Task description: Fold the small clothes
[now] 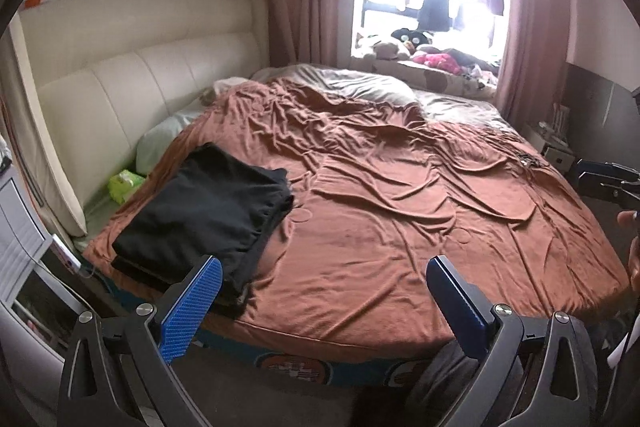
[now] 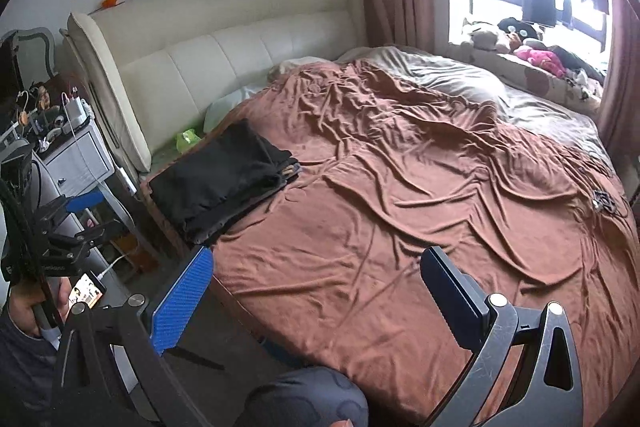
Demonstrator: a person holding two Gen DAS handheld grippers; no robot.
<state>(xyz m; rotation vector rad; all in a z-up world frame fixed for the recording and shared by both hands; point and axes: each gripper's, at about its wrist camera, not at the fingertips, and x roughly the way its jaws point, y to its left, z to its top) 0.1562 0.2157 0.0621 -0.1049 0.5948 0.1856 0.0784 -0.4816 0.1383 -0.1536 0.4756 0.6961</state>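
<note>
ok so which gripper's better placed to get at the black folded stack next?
Probably left. The left gripper hangs open with its near finger right by the black folded stack at the bed corner. The right gripper, also open, sits further along the bed edge, away from the stack.

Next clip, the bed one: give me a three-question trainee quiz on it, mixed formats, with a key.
1. True or false: the left claw is shut on the black folded clothes.
2. The clothes pile lies on the brown bedspread nearest: A) the window, B) the white headboard, C) the bed's middle.
3. Fill in: the right claw is ____ and holds nothing.

Key: 1 false; 2 B; 3 open.
</note>
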